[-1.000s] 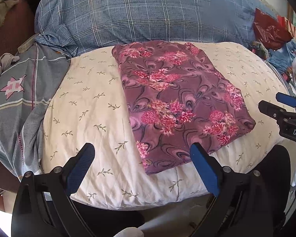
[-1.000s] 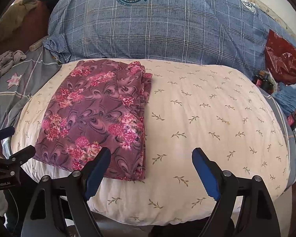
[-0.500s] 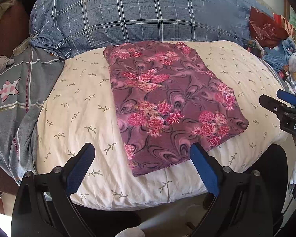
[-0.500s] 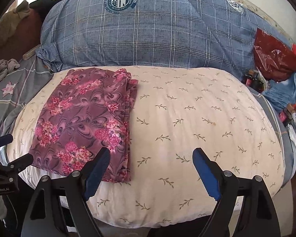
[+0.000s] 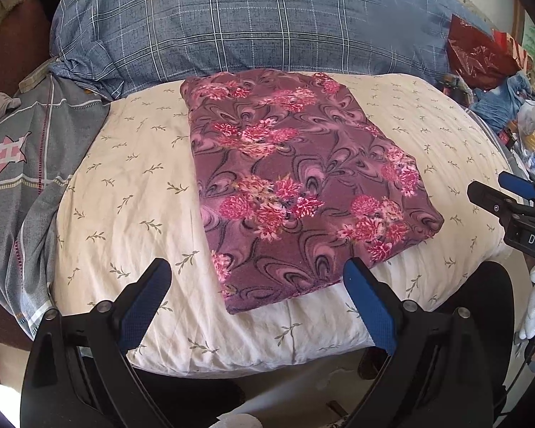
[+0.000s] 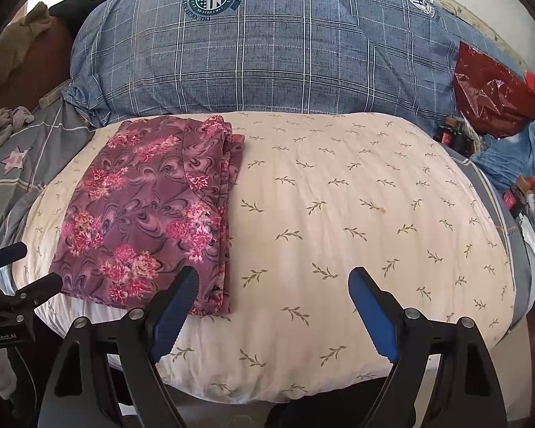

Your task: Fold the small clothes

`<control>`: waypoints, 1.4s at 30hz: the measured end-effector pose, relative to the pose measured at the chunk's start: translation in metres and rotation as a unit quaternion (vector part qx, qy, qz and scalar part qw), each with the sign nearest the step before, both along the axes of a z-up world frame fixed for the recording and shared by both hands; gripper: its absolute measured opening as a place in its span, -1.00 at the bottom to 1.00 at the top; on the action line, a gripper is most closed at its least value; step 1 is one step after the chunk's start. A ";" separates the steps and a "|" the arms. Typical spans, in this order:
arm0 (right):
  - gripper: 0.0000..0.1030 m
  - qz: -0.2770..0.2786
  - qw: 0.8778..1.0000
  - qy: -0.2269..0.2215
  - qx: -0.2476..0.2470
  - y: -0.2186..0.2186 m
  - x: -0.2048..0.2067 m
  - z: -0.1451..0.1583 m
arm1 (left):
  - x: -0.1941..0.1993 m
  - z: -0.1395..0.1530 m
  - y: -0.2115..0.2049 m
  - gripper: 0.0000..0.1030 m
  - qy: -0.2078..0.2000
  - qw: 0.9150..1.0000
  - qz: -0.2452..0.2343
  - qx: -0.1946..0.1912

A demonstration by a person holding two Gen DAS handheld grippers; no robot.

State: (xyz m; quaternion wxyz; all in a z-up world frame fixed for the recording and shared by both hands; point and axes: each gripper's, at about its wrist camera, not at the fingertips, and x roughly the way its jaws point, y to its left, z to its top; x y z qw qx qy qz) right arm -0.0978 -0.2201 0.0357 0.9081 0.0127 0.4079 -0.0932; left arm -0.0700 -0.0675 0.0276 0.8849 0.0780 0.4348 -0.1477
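Both sets of fingers are spread, holding nothing: left gripper (image 5: 256,297) low centre, right gripper (image 6: 273,308) likewise. The folded floral garment (image 5: 296,185) lies mid-frame on the cream pillow (image 5: 125,196); judging it finished, leave its edges undisturbed

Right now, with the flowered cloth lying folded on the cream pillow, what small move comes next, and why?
Probably lower the left gripper onto the near edge of the purple floral cloth. Both grippers are open and empty, the cloth lies flat in a long rectangle on the cream pillow, and that edge sits just ahead of its fingers, so another fold seems possible.
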 end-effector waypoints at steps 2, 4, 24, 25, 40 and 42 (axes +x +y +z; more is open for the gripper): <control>0.70 -0.002 1.000 0.000 0.002 -0.001 0.000 0.000 | 0.000 0.000 0.000 0.90 0.001 1.000 0.000 -0.001; 0.70 -0.004 1.000 0.000 0.006 -0.002 -0.001 0.000 | 0.001 0.001 0.000 0.90 0.002 1.000 0.001 -0.004; 0.70 -0.009 1.000 0.007 0.019 -0.010 -0.008 -0.005 | -0.004 0.000 -0.015 0.90 0.004 1.000 -0.015 0.010; 0.70 -0.010 1.000 0.008 0.020 -0.010 -0.008 -0.005 | -0.003 0.001 -0.016 0.90 0.003 1.000 -0.015 0.013; 0.70 -0.025 0.999 0.003 0.040 -0.018 -0.011 -0.006 | -0.003 0.005 -0.024 0.90 0.018 0.999 -0.019 -0.028; 0.70 -0.028 0.999 0.003 0.044 -0.020 -0.012 -0.006 | -0.005 0.004 -0.025 0.90 0.016 0.999 -0.021 -0.025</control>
